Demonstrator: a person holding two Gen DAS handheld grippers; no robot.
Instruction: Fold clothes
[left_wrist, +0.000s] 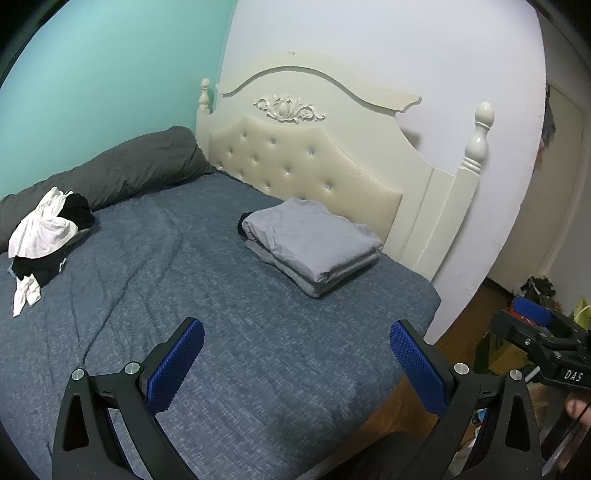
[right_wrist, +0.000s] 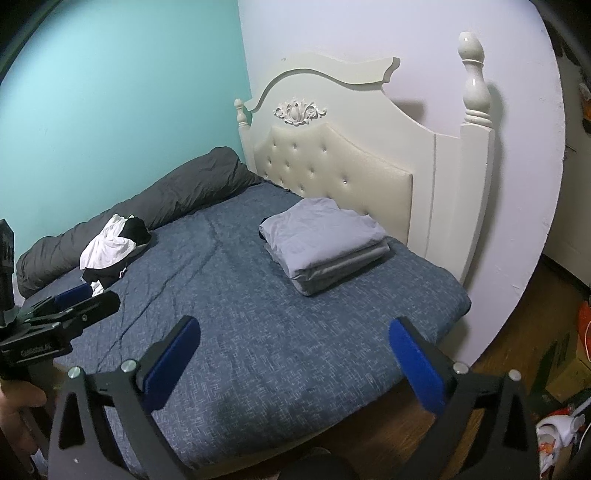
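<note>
A neat stack of folded grey clothes (left_wrist: 314, 245) (right_wrist: 325, 242) lies on the blue bedspread (left_wrist: 207, 302) (right_wrist: 236, 302) near the headboard. At the far left a heap of unfolded white and black clothes (left_wrist: 44, 236) (right_wrist: 110, 245) rests against a dark grey rolled duvet. My left gripper (left_wrist: 297, 343) hovers over the near part of the bed, open, nothing between its blue pads. My right gripper (right_wrist: 293, 341) stands open too, wide, empty, above the bed's near edge. Each gripper shows in the other's view: the right gripper (left_wrist: 543, 332) at the right edge, the left gripper (right_wrist: 70, 306) at the left.
A cream tufted headboard (left_wrist: 303, 166) (right_wrist: 340, 170) with turned posts backs the bed. The dark duvet roll (left_wrist: 122, 170) (right_wrist: 177, 192) runs along the teal wall. Wooden floor and clutter (right_wrist: 565, 354) lie to the right of the bed. A hand (right_wrist: 18, 406) holds the left gripper's handle.
</note>
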